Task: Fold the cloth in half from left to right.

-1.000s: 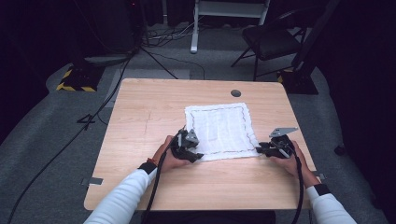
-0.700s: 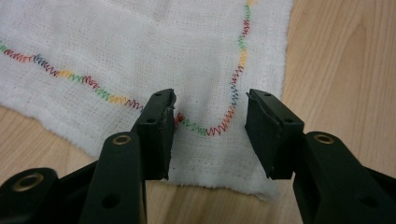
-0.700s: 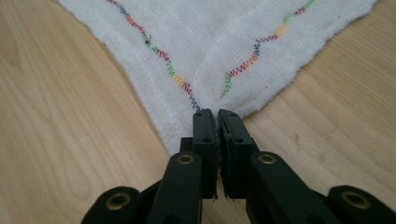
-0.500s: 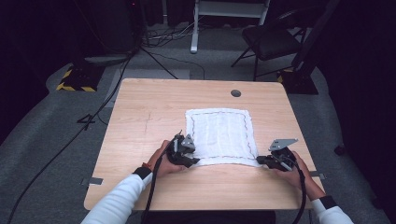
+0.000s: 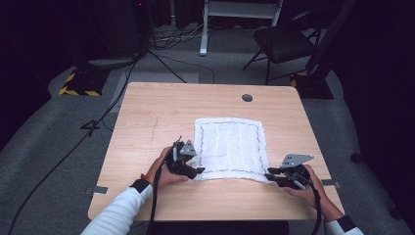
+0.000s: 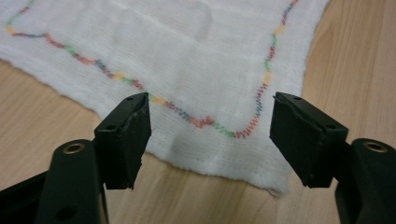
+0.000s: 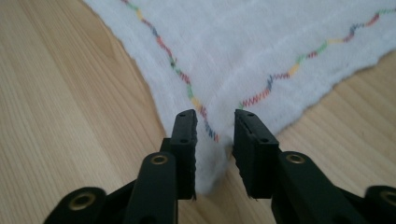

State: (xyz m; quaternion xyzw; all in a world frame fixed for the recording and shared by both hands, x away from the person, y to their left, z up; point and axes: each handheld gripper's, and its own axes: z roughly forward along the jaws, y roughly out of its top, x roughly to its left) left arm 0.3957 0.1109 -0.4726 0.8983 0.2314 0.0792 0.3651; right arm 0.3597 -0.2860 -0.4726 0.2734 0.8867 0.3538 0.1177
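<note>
A white square woven cloth with a multicoloured zigzag stitched border (image 5: 230,148) lies flat on the light wooden tabletop (image 5: 161,112), right of centre and nearer the front edge. The left gripper (image 5: 196,171) sits at the cloth's near left corner, jaws wide apart after just opening, the corner lying loose between them. The right gripper (image 5: 269,174) is at the near right corner, jaws narrow and just opening, cloth between them but seemingly not pinched.
</note>
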